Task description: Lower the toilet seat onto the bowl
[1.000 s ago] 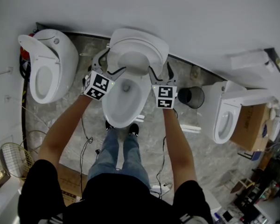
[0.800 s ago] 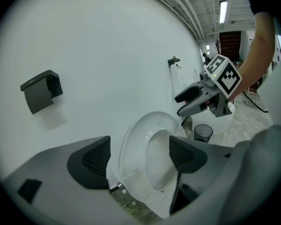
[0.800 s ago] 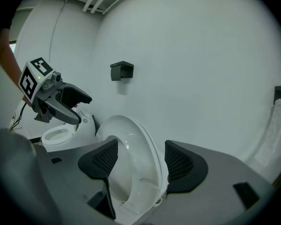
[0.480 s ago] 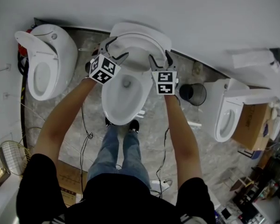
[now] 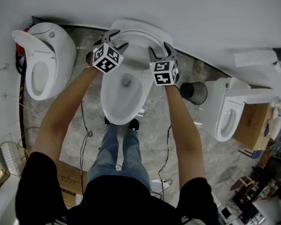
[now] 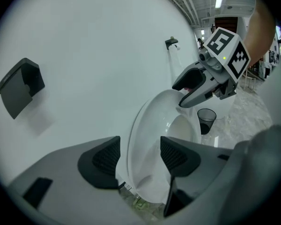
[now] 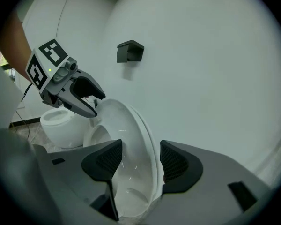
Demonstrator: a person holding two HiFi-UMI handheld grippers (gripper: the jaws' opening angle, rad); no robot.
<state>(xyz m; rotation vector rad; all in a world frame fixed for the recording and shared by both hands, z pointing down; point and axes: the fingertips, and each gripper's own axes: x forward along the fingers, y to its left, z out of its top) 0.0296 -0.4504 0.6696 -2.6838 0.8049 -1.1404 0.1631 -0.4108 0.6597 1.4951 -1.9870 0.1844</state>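
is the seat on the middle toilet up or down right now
Up. The toilet seat stands nearly upright against the wall, and the bowl below it is uncovered in the head view.

Head cam, worn on the person's head, looks steeply down from well above onto the middle toilet point(image 5: 124, 95) at the wall point(image 5: 187, 13). Cam on left hand-held gripper point(image 5: 114, 39) sits close behind its jaws (closing, rim of raised seat point(image 5: 138, 35) between them) & faces right along the wall. Cam on right hand-held gripper point(image 5: 160, 49) mirrors it, facing left, jaws likewise closing w/ the seat's other side between them. All 3 views share the raised seat. Each gripper cam also catches the opp. gripper across it; head cam shows both.
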